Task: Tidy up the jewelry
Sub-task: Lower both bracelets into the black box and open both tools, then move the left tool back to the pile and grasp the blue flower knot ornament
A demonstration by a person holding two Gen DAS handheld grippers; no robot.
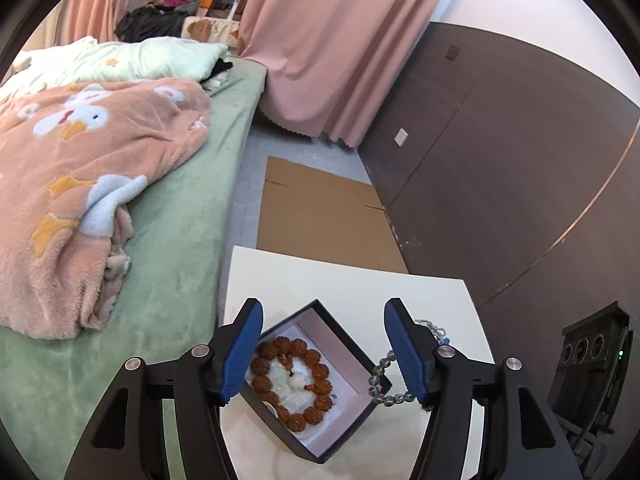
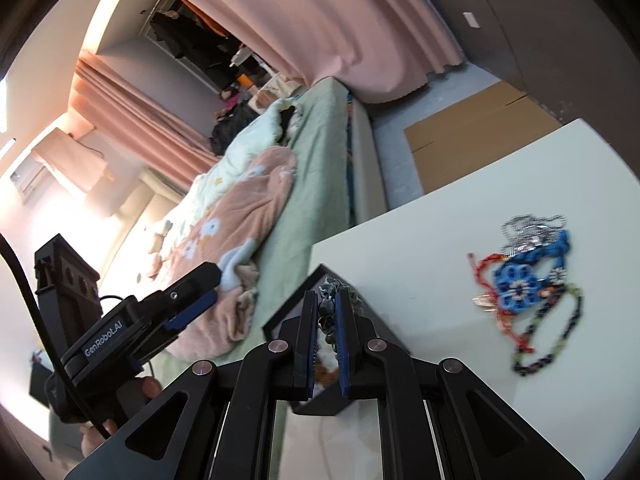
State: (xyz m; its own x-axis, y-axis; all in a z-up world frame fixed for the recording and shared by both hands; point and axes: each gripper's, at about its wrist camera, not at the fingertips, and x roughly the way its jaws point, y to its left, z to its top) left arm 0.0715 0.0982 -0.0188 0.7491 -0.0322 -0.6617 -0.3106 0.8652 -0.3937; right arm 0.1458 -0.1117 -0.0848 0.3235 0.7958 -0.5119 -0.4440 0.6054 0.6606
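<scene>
An open black box (image 1: 352,340) with pale pink lining sits on the white table (image 1: 320,276). Inside it lies a brown bead bracelet (image 1: 323,386) around something white. My left gripper (image 1: 324,306) stands open astride the box, pads clear of it. A silver chain (image 1: 378,378) shows at the box's right corner, partly behind my finger. In the right wrist view my right gripper (image 2: 326,296) is shut on that chain (image 2: 328,308), above the box (image 2: 288,312). The left gripper (image 2: 188,308), held by a hand, sits to the left. A jewelry pile (image 2: 520,288) with a blue beaded flower lies further right.
A bed (image 1: 192,240) with green sheet and pink blanket (image 1: 80,184) borders the table's left edge. Flat cardboard (image 1: 320,208) lies on the floor beyond the table. Pink curtains (image 1: 340,60) and a dark wall panel (image 1: 500,160) stand behind. A black device (image 1: 592,344) sits at the right.
</scene>
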